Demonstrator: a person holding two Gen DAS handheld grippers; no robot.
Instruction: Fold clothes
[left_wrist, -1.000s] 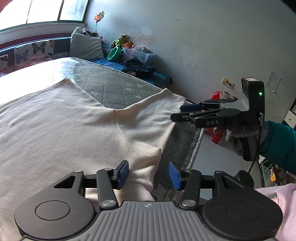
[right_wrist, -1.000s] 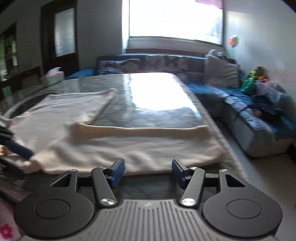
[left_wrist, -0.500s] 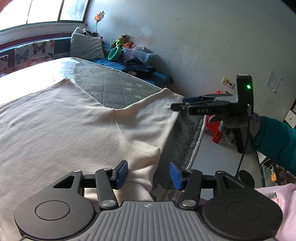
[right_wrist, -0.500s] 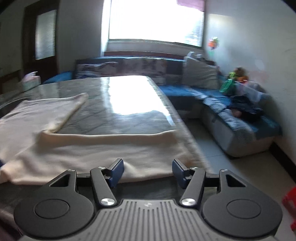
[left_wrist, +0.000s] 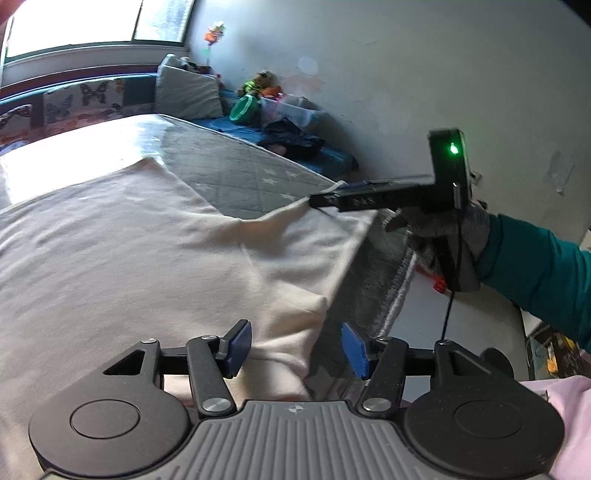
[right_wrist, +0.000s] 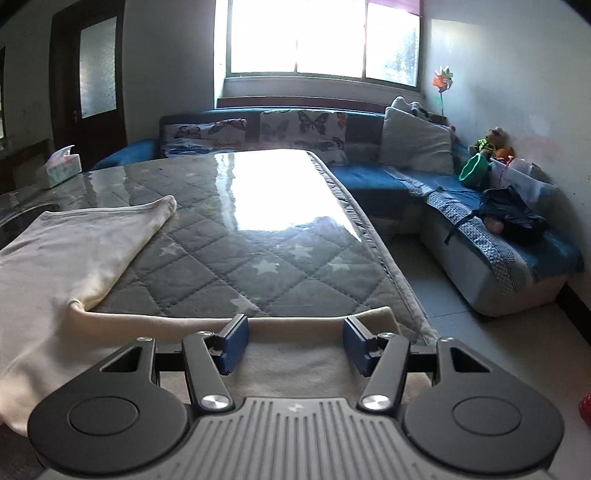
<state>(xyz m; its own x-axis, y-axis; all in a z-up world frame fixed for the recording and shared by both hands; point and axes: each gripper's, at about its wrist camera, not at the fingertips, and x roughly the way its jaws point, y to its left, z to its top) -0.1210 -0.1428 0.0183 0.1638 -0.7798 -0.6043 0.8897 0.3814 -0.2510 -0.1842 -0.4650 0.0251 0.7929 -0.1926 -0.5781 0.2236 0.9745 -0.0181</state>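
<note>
The right hand-held gripper (left_wrist: 314, 201) has moved in over the sleeve (left_wrist: 317, 236) of the cream top (left_wrist: 110, 251) spread on the bench (right_wrist: 258, 236), fingers spread like the left hand-held gripper's (left_wrist: 297, 345), likely readying a fold.

Cream garment (left_wrist: 140, 254): soft, matt knit cloth with a slightly fuzzy nap. Tabletop (right_wrist: 280, 192): grey quilted, star-printed fabric under a smooth, glossy clear sheet that mirrors the window. Left hand-held gripper (left_wrist: 297, 349): matt black plastic, ribbed grey housing, bright metal pivot pins, blue rubbery pads (left_wrist: 238, 347). Glove (left_wrist: 452, 236): grey, fuzzy knit.
</note>
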